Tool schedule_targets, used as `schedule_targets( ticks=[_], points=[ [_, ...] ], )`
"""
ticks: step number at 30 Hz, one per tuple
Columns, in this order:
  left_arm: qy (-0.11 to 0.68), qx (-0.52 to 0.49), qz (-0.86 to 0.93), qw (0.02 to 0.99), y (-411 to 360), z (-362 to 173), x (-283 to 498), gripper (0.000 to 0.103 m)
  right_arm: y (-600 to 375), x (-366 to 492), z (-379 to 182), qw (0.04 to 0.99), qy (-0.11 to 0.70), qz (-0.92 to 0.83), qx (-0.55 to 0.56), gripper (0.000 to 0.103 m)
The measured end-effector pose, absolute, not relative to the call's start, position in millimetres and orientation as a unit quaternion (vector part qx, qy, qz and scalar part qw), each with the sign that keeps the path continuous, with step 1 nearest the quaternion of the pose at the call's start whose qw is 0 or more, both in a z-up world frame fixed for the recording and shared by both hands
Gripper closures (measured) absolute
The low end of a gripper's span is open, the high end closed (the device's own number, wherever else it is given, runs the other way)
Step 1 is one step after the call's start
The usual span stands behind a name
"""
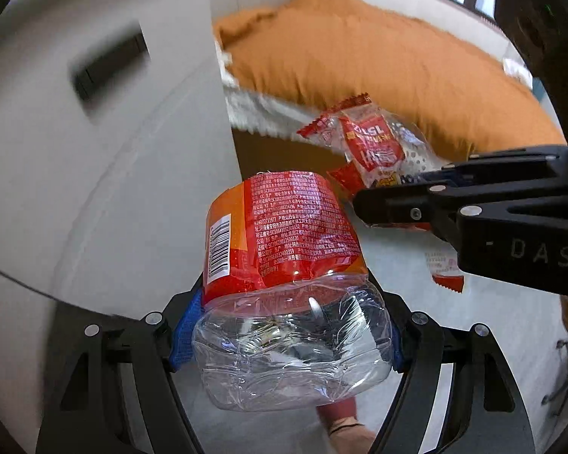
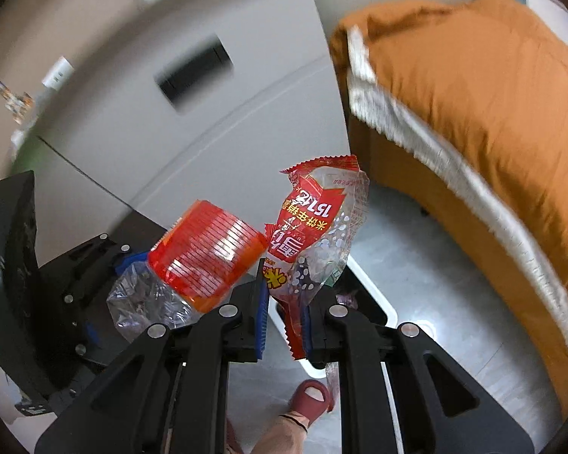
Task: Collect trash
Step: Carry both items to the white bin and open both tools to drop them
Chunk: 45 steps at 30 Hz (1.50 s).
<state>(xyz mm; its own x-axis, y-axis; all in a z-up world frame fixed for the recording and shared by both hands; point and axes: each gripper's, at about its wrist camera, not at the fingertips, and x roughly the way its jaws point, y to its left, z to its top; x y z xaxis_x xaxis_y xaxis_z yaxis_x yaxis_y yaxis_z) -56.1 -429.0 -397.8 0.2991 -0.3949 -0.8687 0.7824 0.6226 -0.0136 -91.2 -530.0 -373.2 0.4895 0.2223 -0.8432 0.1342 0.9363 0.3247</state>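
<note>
L fingers clamp bottle; R fingers pinch wrapper.

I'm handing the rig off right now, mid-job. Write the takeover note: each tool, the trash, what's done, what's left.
Left tool: shut on the crushed plastic bottle, held off the floor.
Right tool: the snack wrapper sits between its blue pads; a gap shows on the left side, so grip looks loose.
White bin: on the floor just beyond the right tool, beside the bed.
Done: both items picked up.
Left: drop both in the bin.
</note>
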Motion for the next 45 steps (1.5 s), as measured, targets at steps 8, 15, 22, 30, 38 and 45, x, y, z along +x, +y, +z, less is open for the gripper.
schedule_targets(
  ticks=[8, 15, 22, 30, 38, 45],
  points=[
    [0.506, 0.217, -0.383, 0.742, -437, -525, -30, 0.03, -517, -69, -502, 0.806, 0.569, 0.035, 0.155, 0.083],
    [0.538, 0.242, -0.386, 0.709, -448, -595, -26, 0.005, -523, -65, -565, 0.785, 0.598, 0.041, 0.154, 0.008],
    [0.537, 0.257, -0.391, 0.702, -454, -611, -26, 0.005, -525, -62, -576, 0.773, 0.609, 0.064, 0.166, 0.005],
    [0.534, 0.255, -0.38, 0.711, -452, -600, -26, 0.005, -520, -53, -567, 0.767, 0.611, 0.065, 0.186, 0.005],
    [0.536, 0.251, -0.366, 0.718, -438, -573, -26, 0.005, -513, -51, -542, 0.776, 0.603, 0.063, 0.175, 0.005],
    [0.523, 0.238, -0.369, 0.731, -431, -499, -34, 0.005, -517, -61, -471, 0.792, 0.584, 0.048, 0.175, 0.005]
  ],
)
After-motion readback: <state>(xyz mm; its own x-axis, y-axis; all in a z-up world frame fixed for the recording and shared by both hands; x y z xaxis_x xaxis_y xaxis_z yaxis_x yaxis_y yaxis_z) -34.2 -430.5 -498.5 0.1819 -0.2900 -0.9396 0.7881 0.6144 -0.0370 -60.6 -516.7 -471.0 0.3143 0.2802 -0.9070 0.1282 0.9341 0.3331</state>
